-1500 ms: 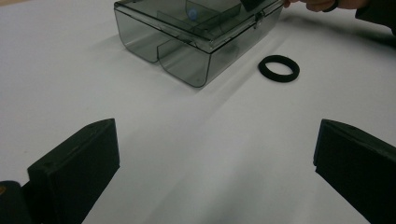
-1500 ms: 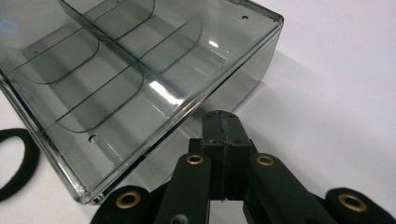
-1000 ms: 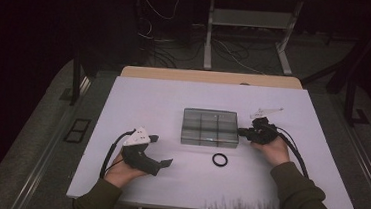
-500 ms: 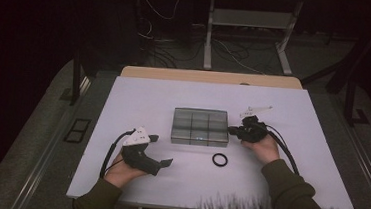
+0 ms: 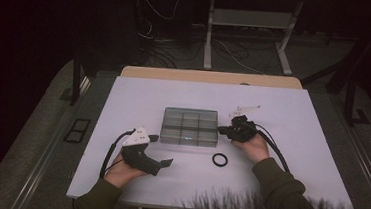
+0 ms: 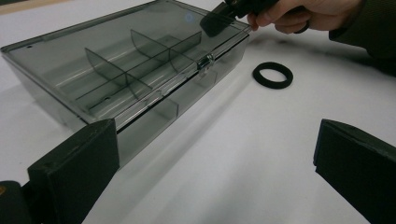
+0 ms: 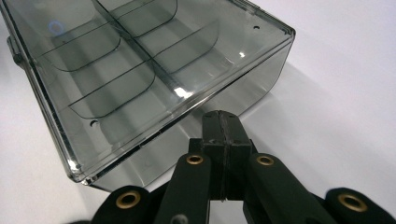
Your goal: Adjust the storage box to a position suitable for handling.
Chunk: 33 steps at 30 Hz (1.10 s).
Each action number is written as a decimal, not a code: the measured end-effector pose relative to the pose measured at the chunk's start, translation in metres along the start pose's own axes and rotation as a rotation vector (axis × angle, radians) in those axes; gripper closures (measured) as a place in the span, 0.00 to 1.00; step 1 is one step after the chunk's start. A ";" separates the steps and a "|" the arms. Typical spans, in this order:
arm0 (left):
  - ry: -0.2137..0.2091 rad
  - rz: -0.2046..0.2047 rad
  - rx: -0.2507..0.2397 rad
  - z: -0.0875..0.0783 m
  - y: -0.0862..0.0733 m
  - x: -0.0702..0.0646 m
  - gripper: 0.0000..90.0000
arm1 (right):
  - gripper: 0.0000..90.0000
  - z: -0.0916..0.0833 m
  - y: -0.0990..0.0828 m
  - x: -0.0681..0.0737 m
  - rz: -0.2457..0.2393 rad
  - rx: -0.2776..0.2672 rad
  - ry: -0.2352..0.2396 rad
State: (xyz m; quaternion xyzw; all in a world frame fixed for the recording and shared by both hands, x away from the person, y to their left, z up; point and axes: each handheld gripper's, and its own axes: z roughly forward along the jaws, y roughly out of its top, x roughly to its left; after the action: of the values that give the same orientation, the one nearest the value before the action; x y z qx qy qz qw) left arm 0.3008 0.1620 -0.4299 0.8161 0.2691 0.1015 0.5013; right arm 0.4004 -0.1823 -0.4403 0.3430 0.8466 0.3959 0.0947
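Smoked clear plastic organiser box point(image 5: 190, 127) at mid-counter point(image 5: 314, 160), lid down, small latch point(image 6: 204, 61) on the near long side. Six empty compartments inside behind thin dividers. Black ring point(image 5: 219, 160) lying flat just near-right of the box, apart from it.

Right tongs point(image 5: 224, 130) clenched on nothing, pads pressed flat together, tips against the right end wall of the box or a hair short of it; cannot tell which from these views. In the right gripper view, tips point(image 7: 223, 126) low against that wall, below the lid rim. Left tongs point(image 5: 161, 150) released, spread wide, near-left of the box, clear of it.

Probably light and rigid: thin hard walls, no contents. Likely to skate on the smooth white sheet under a sideways nudge rather than tip. Glossy faces, so slippery under flat pads; brittle at hinges, latch and dividers under a hard squeeze. Best purchase judged across a short end wall or a corner, pads over rim and base together. For opening, a tip under the latch lip on the near side, other tongs steadying the far edge.
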 end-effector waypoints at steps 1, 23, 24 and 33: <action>0.001 0.002 0.003 0.000 0.000 0.000 0.00 | 0.98 0.001 0.001 0.001 -0.001 -0.002 0.002; 0.006 -0.012 0.005 0.001 0.001 0.001 0.00 | 0.76 -0.015 0.000 -0.005 0.033 -0.052 -0.013; 0.002 -0.018 0.000 0.001 0.001 0.001 0.00 | 0.66 -0.022 -0.004 -0.006 0.043 -0.056 -0.022; 0.020 -0.046 -0.016 0.000 0.013 0.006 0.01 | 0.45 -0.050 -0.021 -0.005 0.050 -0.085 -0.011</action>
State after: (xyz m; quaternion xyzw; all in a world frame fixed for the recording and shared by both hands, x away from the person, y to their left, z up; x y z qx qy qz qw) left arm 0.3106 0.1608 -0.4193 0.8044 0.2921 0.1002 0.5075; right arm 0.3718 -0.2248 -0.4228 0.3618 0.8196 0.4318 0.1040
